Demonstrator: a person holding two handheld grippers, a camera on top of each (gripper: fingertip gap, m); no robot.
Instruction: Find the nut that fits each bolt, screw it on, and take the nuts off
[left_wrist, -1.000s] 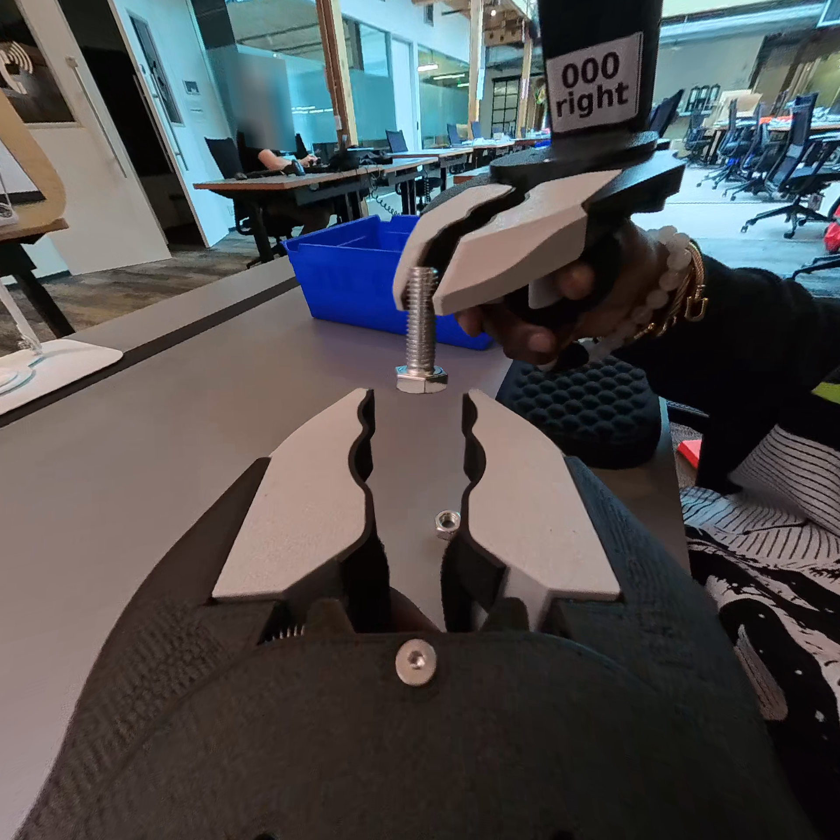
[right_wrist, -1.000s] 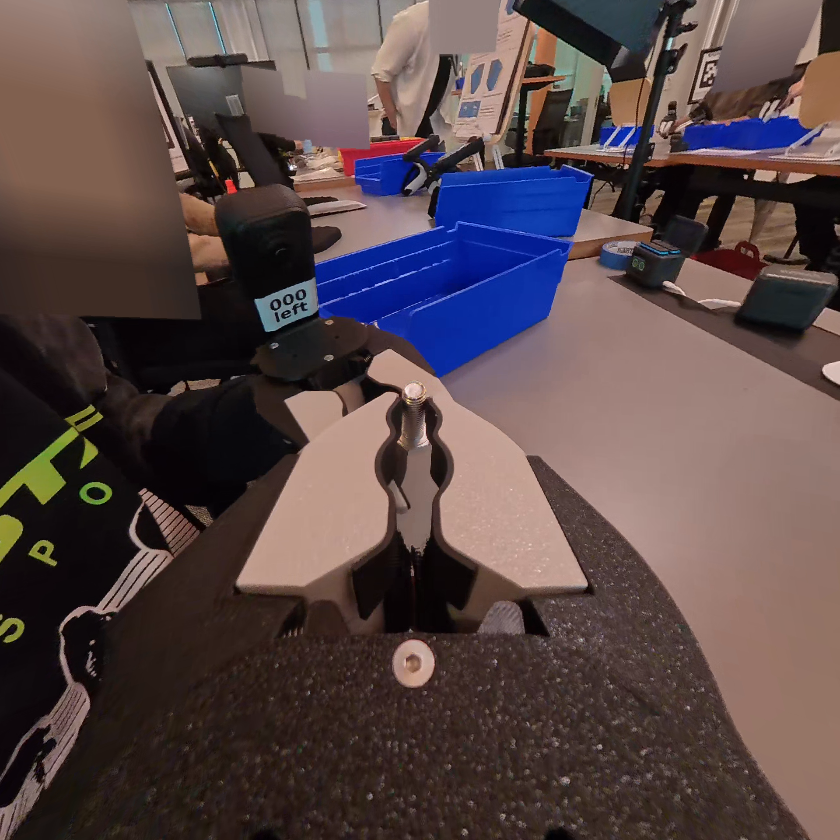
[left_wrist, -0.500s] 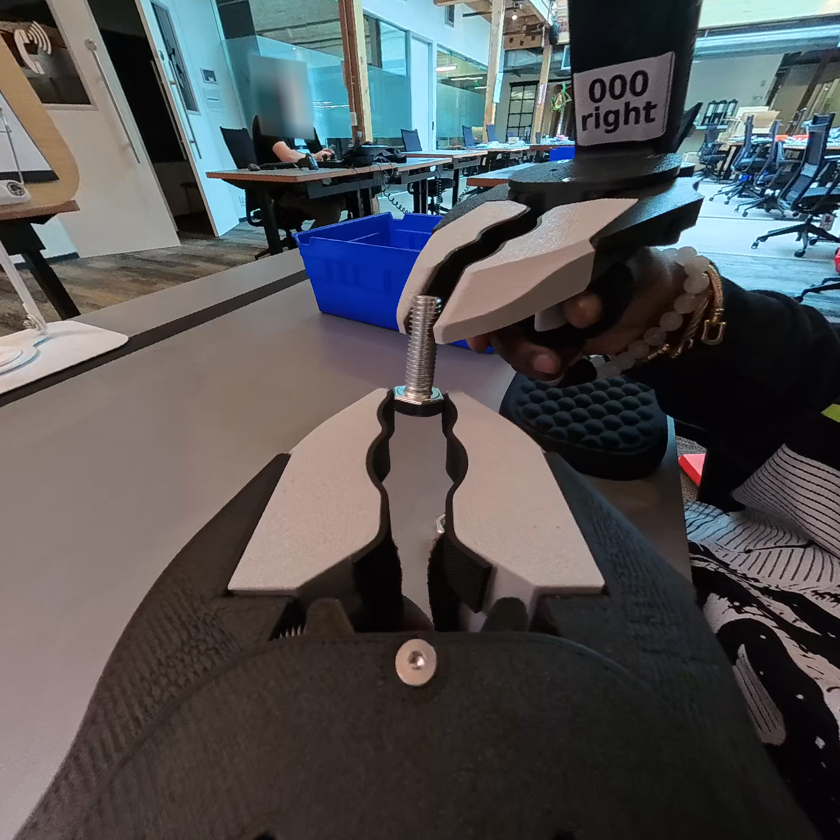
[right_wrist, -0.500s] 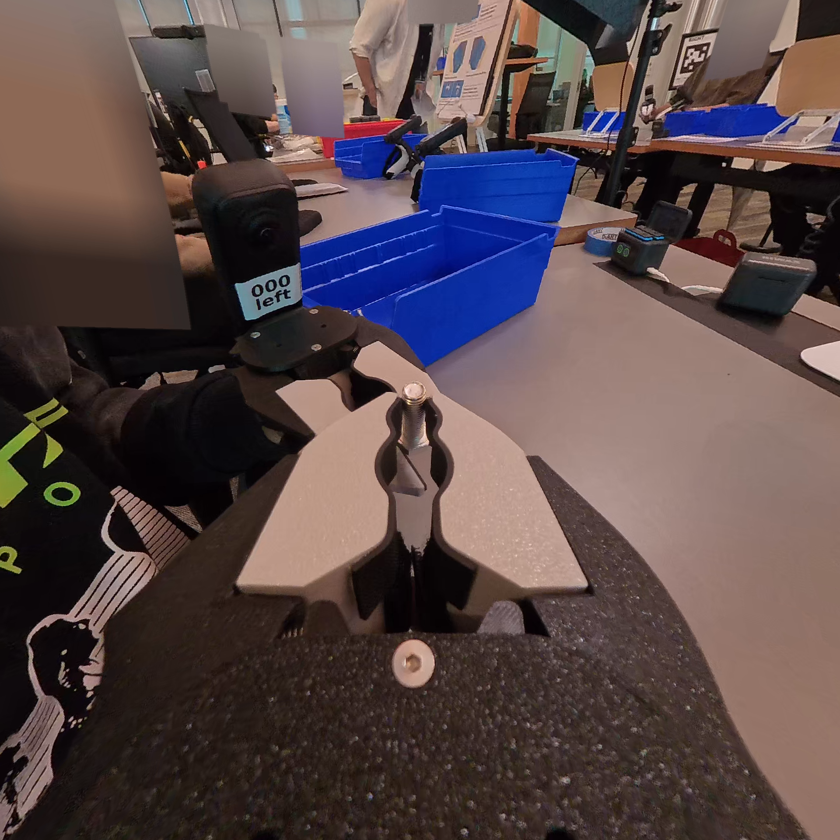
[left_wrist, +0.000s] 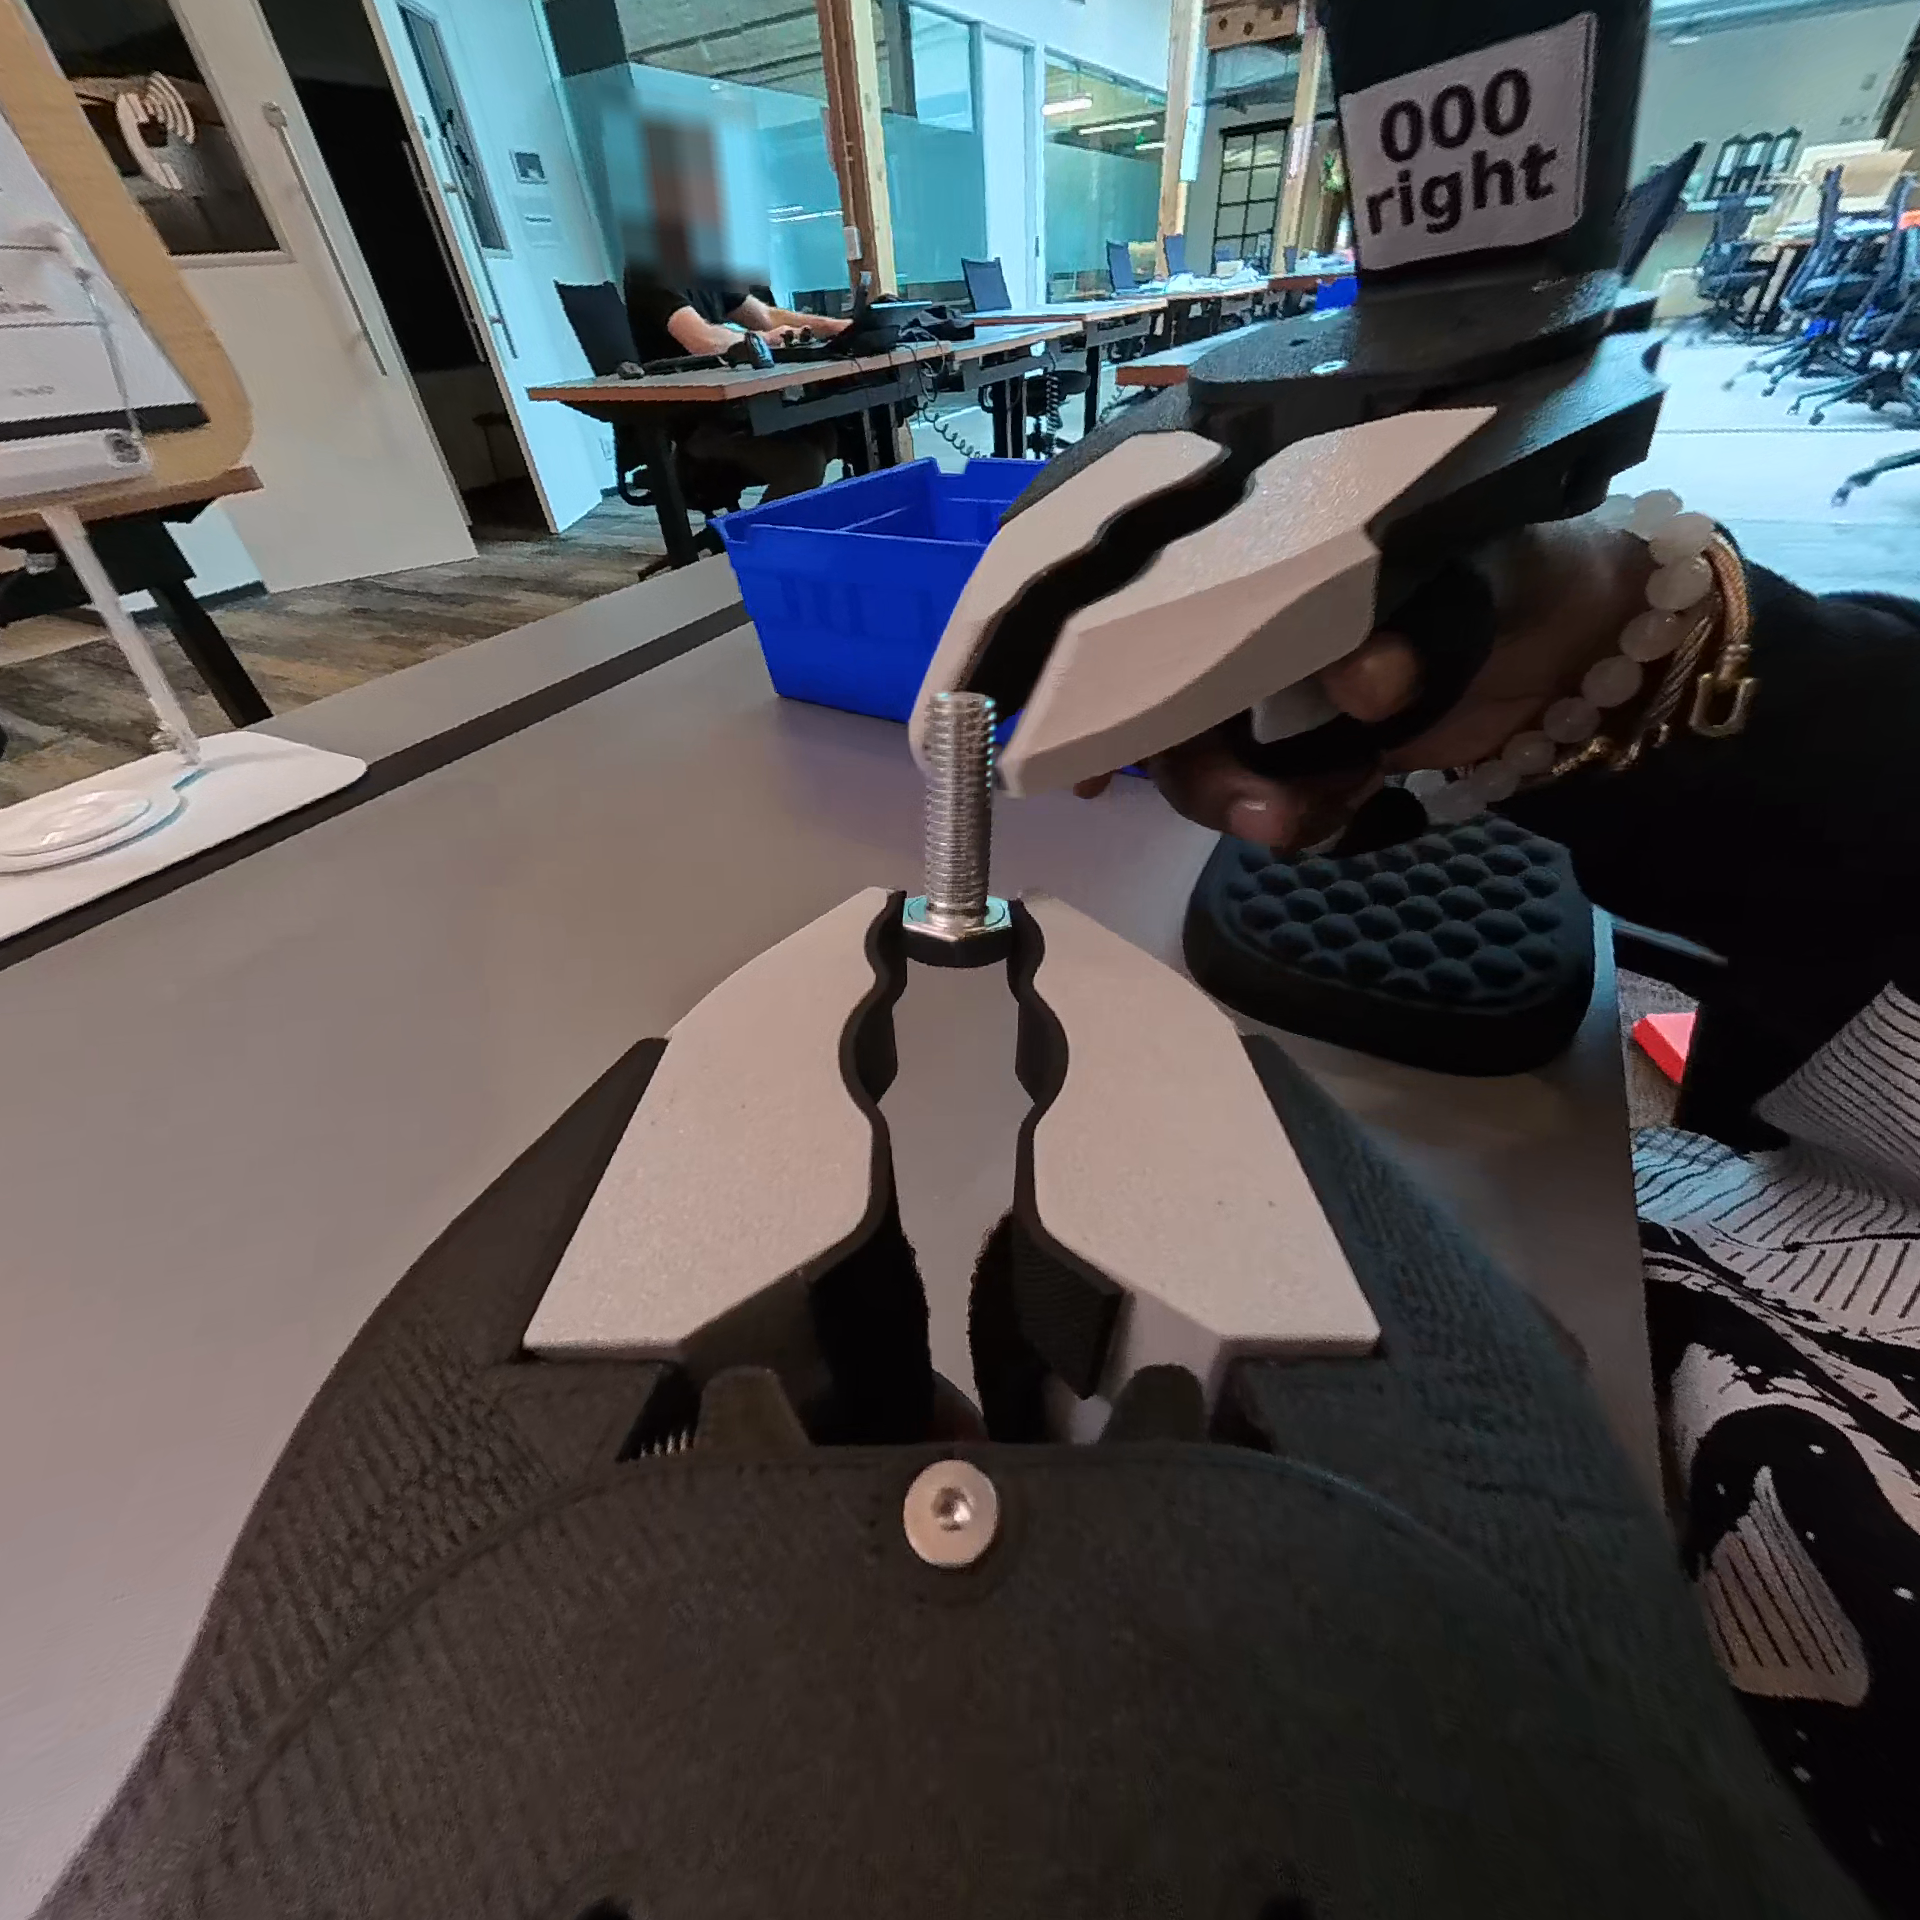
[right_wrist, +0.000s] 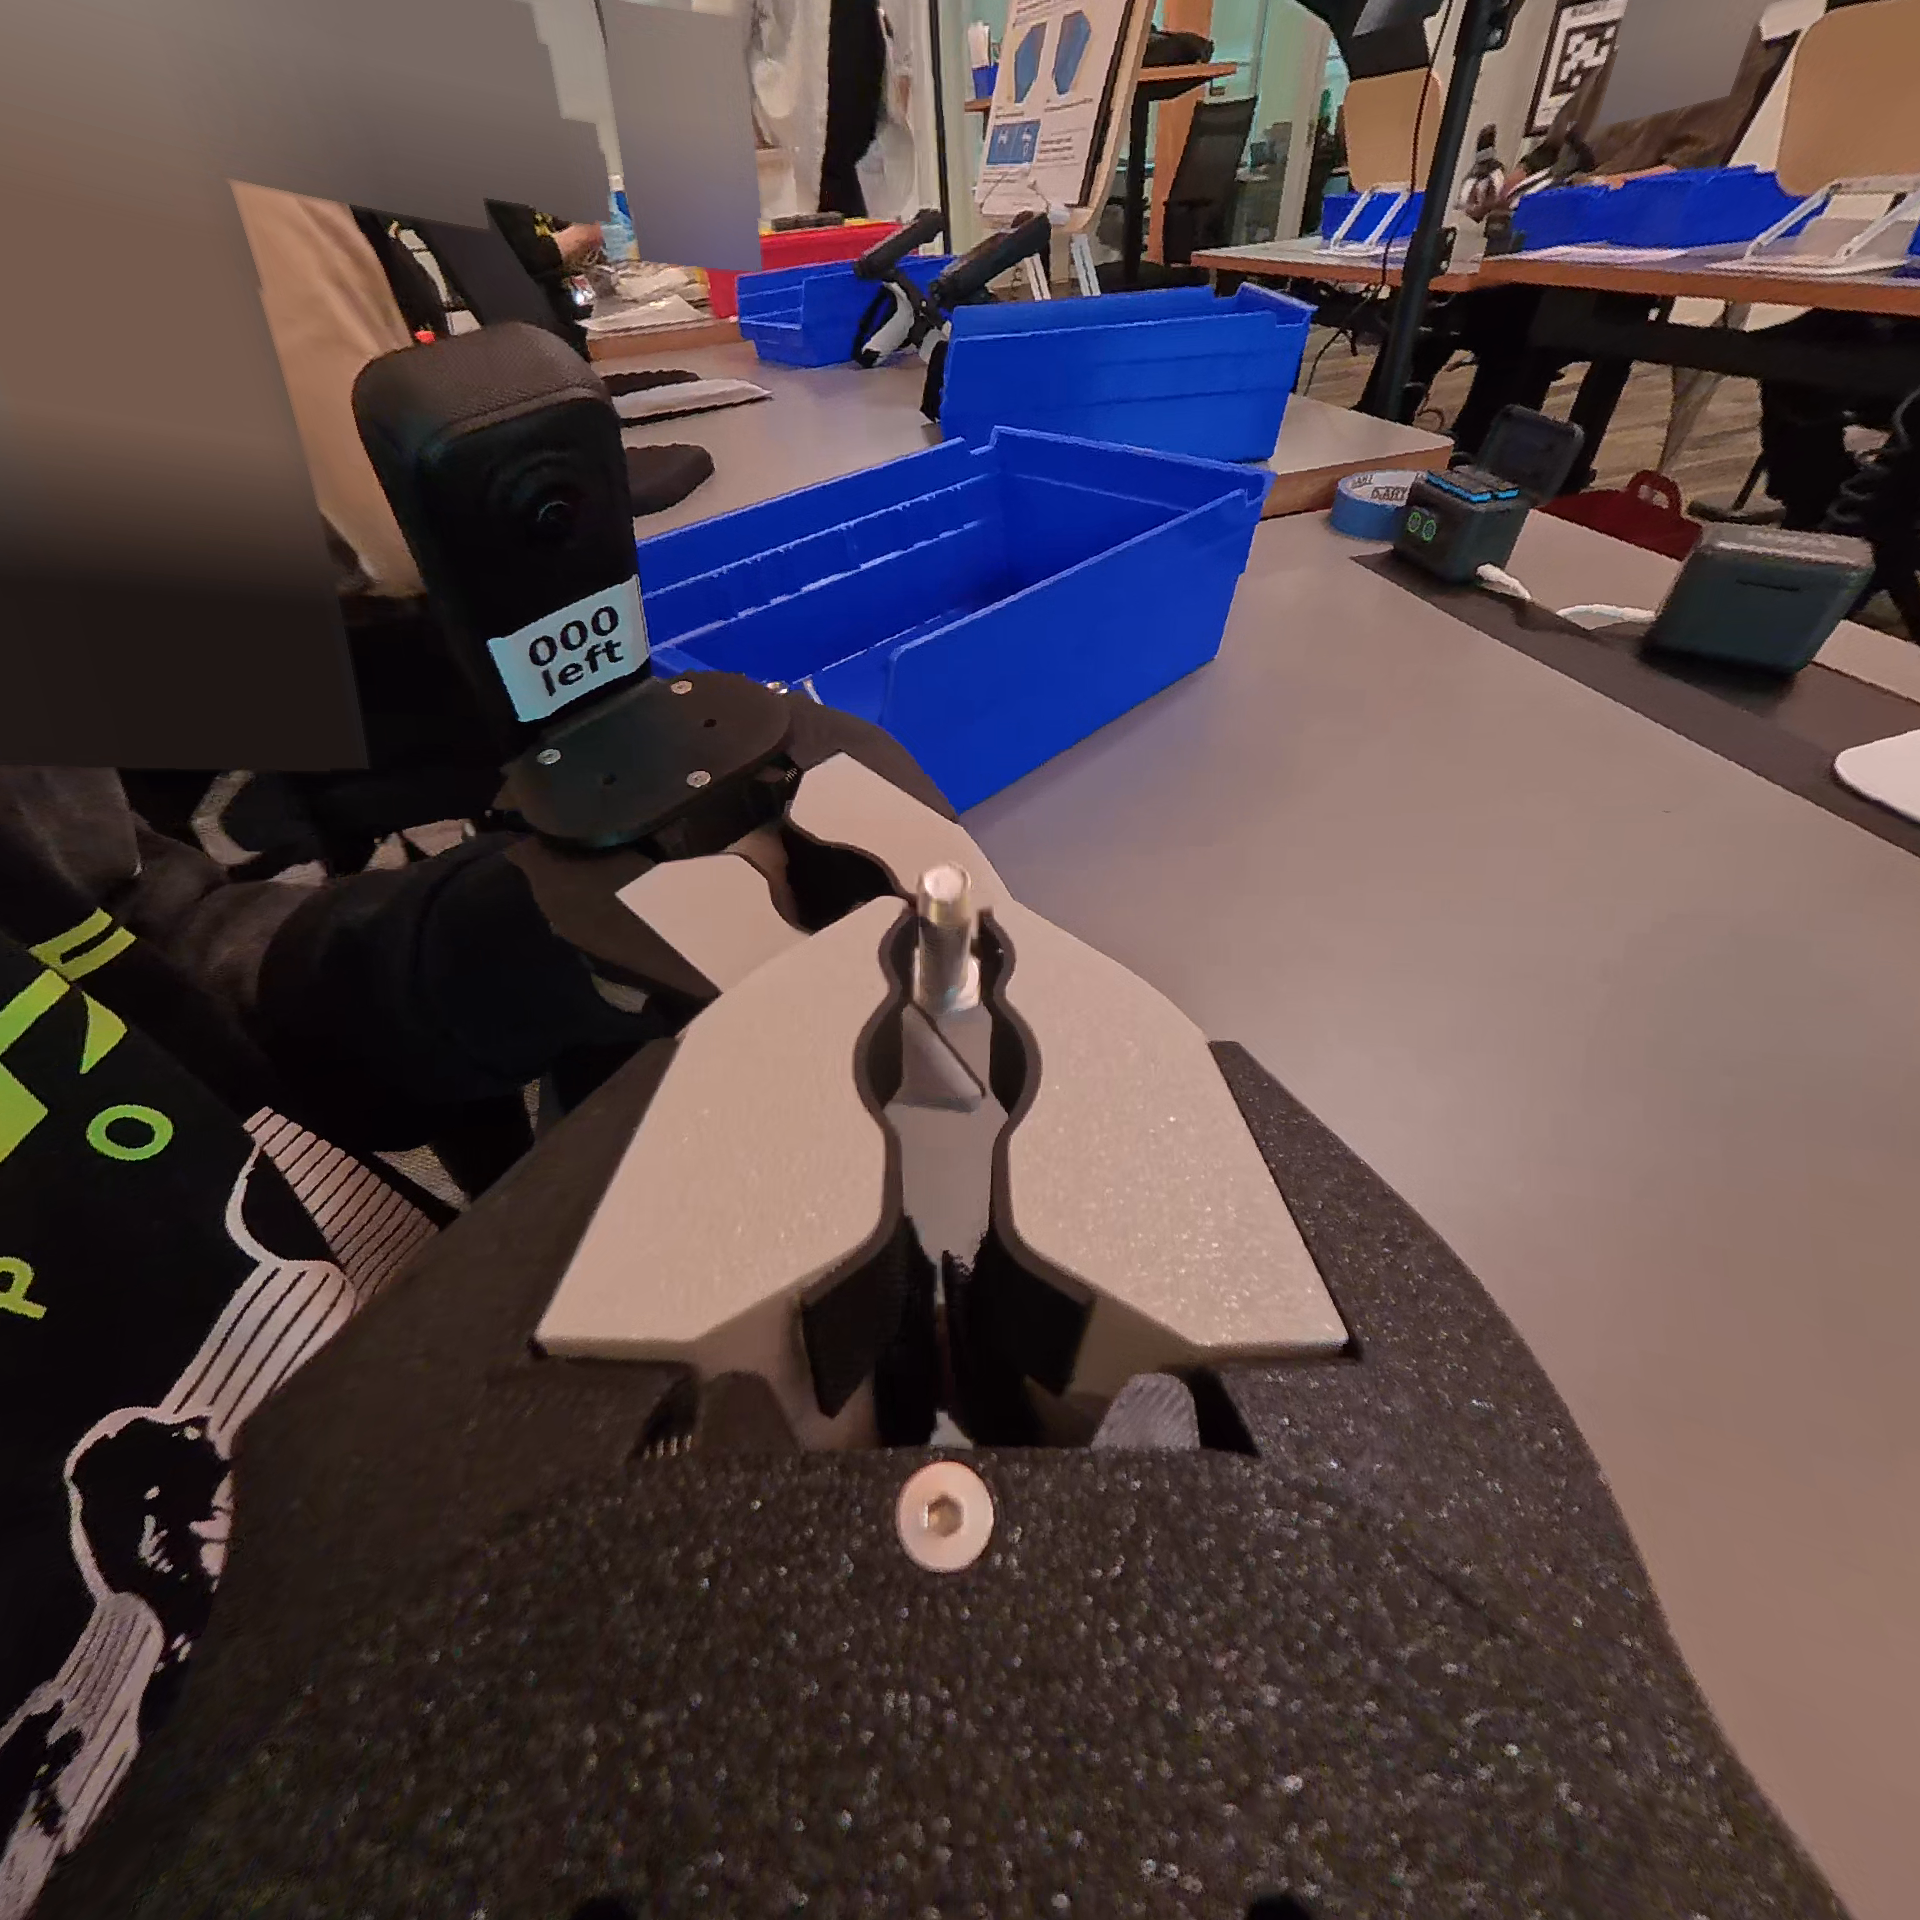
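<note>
A silver bolt (left_wrist: 958, 810) stands upright on the grey table (left_wrist: 416, 935), thread end up and hex head down. My left gripper (left_wrist: 951, 920) lies low on the table and is shut on the hex head (left_wrist: 951, 925), which sits between its fingertips. My right gripper (left_wrist: 977, 727) comes in from above right and is shut on the top of the thread. In the right wrist view the bolt (right_wrist: 943, 935) stands in the first notch of my right gripper (right_wrist: 940, 940), with the left gripper (right_wrist: 821, 883) just behind it.
A blue bin (left_wrist: 862, 582) stands behind the bolt; it also shows in the right wrist view (right_wrist: 987, 623). A black honeycomb pad (left_wrist: 1392, 935) lies right of the bolt under the person's hand. A white stand base (left_wrist: 104, 821) is far left. Small dark devices (right_wrist: 1756, 603) and a tape roll (right_wrist: 1371, 499) sit at the back right. The grippers are tip to tip, or close to it.
My left gripper moved forward and closed on the bolt's hex head. A small loose nut seen between its fingers earlier is now hidden. My right gripper kept its hold on the thread top.
</note>
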